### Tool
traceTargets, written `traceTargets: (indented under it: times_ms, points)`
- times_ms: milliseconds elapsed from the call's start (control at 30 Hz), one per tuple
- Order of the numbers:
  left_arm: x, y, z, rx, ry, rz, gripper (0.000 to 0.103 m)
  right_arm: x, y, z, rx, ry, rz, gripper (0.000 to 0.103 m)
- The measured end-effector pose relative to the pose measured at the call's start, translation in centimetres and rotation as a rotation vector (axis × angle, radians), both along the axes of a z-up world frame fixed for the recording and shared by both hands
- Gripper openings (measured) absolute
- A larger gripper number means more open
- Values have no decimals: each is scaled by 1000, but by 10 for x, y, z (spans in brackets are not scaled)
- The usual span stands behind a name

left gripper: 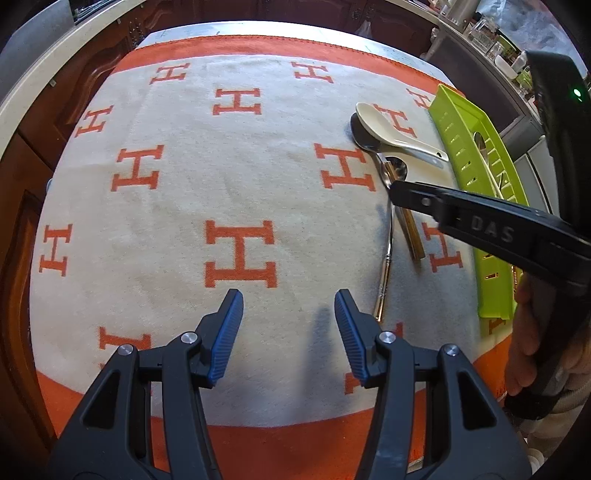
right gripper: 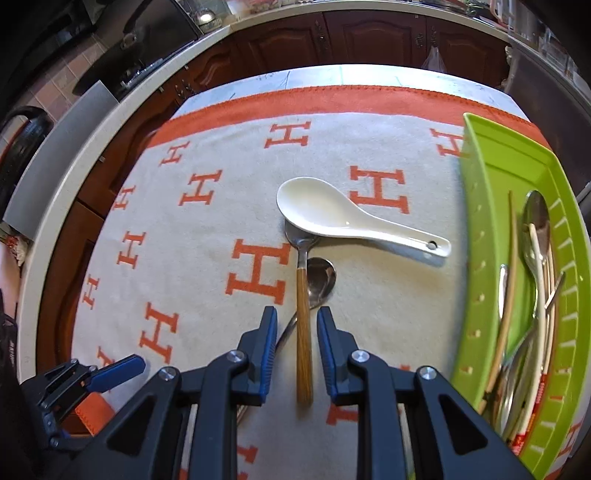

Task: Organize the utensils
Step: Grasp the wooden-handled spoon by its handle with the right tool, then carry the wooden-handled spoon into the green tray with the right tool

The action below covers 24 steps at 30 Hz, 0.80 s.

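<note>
A cream cloth with an orange border and orange H letters covers the desk, whose pale marbled top shows bare along the far edge. Beyond that edge stands a row of dark brown wooden cabinets with arched panel doors, under a pale curved countertop. Jars and glassware crowd a shelf past the desk's far right corner. Daylight falls evenly over the cloth.

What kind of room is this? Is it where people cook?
Most likely a home kitchen. Dark wooden cabinets run under a pale countertop, spoons such as the white ceramic spoon lie on a cloth-covered table, and a green utensil tray holds more cutlery.
</note>
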State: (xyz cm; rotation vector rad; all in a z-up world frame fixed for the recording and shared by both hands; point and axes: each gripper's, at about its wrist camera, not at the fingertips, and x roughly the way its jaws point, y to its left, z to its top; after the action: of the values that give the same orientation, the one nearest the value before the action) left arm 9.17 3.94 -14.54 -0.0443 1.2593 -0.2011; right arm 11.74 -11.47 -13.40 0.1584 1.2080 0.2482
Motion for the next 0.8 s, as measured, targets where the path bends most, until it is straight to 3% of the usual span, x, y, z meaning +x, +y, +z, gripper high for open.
traceTargets:
  times_ms: [333, 433, 533, 800]
  points:
    - [4, -6, -5, -10, 10, -18, 48, 10, 15, -5, -79, -41, 54, 21]
    - [4, -7, -6, -12, 14, -16, 48, 10, 17, -5, -119, -69, 71, 7]
    - [4, -7, -6, -13, 12, -18, 49, 8, 19, -4, -126, -84, 98, 6]
    - [4, -10, -2, -17, 4, -27, 48, -2, 4, 16, 33, -98, 76, 6]
